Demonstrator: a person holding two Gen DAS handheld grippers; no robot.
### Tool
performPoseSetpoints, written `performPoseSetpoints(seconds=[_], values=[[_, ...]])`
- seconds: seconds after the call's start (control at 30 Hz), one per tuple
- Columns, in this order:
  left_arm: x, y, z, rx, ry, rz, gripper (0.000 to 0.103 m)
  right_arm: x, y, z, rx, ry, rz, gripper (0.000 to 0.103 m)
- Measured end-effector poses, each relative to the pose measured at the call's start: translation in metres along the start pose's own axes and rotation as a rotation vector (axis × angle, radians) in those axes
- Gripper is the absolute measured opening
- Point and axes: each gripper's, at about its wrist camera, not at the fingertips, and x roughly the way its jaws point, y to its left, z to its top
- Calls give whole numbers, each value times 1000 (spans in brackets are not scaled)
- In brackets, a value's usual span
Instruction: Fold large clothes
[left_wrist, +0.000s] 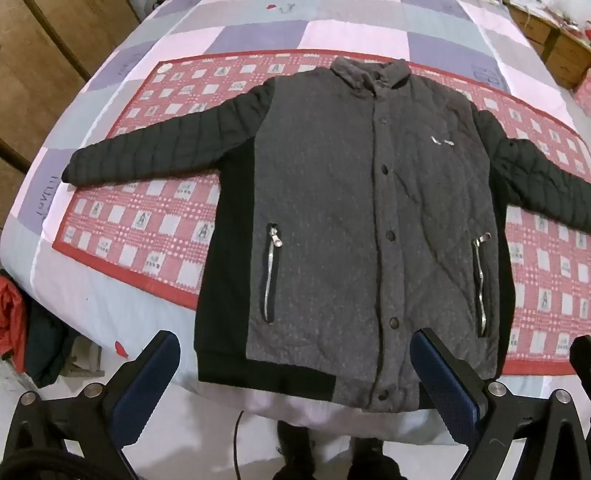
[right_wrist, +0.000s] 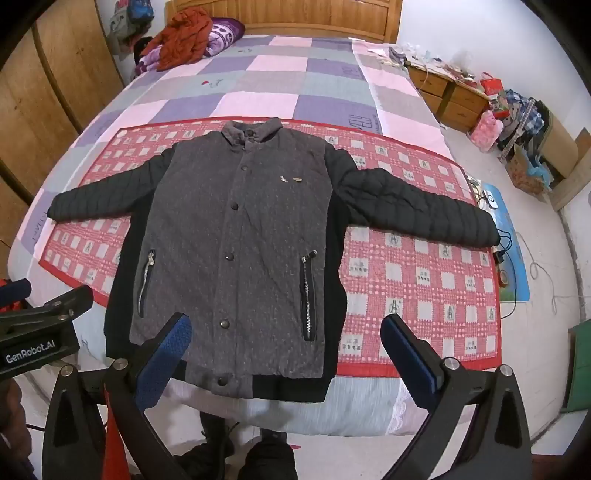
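Wooden wardrobe doors (right_wrist: 44, 122) stand along the left wall of a bedroom, and a bed (right_wrist: 258, 85) with a checked quilt in pink, purple and grey fills the middle. Near the headboard (right_wrist: 288, 14), in the left corner of the bed, lies an orange garment (right_wrist: 181, 37) on a purple blanket (right_wrist: 221, 35). A red-and-white checked mat (right_wrist: 424, 280) is spread across the near half of the quilt. On it the jacket (right_wrist: 240, 240) lies flat, front up and buttoned, collar toward the headboard, grey body with black sides and black quilted sleeves stretched out to both sides. Its left sleeve end (left_wrist: 77, 166) reaches past the mat onto the quilt; its hem hangs just over the bed's near edge.

At the foot of the bed the left gripper (left_wrist: 295, 373) hangs above the hem with its jaws spread wide, holding nothing. Beside it the right gripper (right_wrist: 286, 350) hovers over the jacket's lower front, jaws likewise wide apart and empty. Dark shoes (right_wrist: 236, 454) show on the floor below. At far right, wooden drawers (right_wrist: 450, 96) and cluttered bags (right_wrist: 517, 122) line the wall.
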Motion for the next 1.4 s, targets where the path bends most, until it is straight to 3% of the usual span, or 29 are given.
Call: performPoseSetpoints(seconds=[1.4], values=[[3,18,3,9,-8,-44,103,-17,26,-22,66,-25,-47,103]])
